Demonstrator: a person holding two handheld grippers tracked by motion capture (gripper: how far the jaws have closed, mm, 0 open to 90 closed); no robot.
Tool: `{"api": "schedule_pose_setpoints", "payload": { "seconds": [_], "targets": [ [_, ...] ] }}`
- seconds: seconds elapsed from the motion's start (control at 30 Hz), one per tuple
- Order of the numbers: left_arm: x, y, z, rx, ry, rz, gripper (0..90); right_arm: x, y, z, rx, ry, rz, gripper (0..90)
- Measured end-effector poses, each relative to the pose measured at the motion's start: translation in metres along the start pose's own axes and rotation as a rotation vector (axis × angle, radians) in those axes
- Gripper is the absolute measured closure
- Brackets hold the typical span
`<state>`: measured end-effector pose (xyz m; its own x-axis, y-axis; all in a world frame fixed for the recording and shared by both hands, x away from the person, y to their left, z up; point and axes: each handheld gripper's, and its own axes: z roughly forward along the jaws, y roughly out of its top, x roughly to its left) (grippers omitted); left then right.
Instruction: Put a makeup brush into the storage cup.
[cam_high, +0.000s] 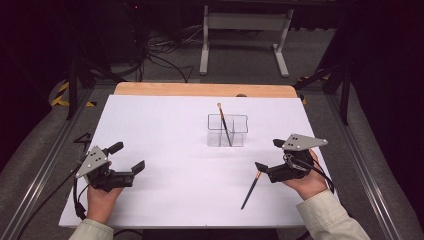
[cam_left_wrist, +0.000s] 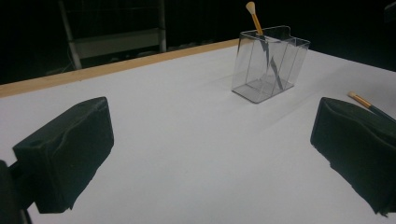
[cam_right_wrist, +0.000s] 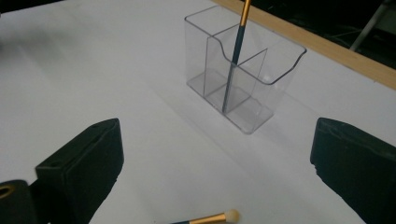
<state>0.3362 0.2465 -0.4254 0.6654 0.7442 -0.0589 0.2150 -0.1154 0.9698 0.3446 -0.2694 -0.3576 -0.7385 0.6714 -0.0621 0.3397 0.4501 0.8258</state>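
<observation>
While both grippers sit low at the near edge of the table (cam_high: 150, 200), neither holds anything. The left gripper (cam_high: 129, 157) rests on the person's left side with its jaws spread wide, well apart from every object (a parked, waiting posture, in my judgement). The right gripper (cam_high: 268, 155) is likewise spread wide, jaws pointing inward over the white surface. Its nearer jaw stands just beside the upper end of a loose brush (cam_high: 250, 189), which lies flat on the table, handle trailing toward the person. The right gripper view shows that brush's pale tip (cam_right_wrist: 231, 216) and gold collar between the jaws at the bottom edge, not clamped. This placement suggests the right gripper is lined up to close on the brush.

Farther out, near the table's middle, stands a clear holder (cam_high: 228, 131) with inner dividers, upright. A second brush (cam_high: 223, 122) leans inside it, tip up, handle resting in a rear compartment beside a divider; which cell exactly cannot be settled through the clear walls. The holder's open top faces up, ready to receive the loose brush. Beyond it runs the wooden far edge (cam_high: 200, 90) of the table.
</observation>
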Motion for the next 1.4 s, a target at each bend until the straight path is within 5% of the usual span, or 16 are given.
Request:
{"api": "schedule_pose_setpoints", "payload": {
  "seconds": [0.73, 1.4],
  "targets": [
    [-0.001, 0.001, 0.004, 0.0, -0.007, 0.004, 0.3, 0.012, -0.007, 0.017, 0.304, 0.009, 0.069, 5.3],
    [-0.001, 0.001, 0.004, 0.004, -0.01, 0.004, 0.3, 0.019, -0.009, 0.031, 0.413, -0.031, 0.096, 9.1]
  ]
}}
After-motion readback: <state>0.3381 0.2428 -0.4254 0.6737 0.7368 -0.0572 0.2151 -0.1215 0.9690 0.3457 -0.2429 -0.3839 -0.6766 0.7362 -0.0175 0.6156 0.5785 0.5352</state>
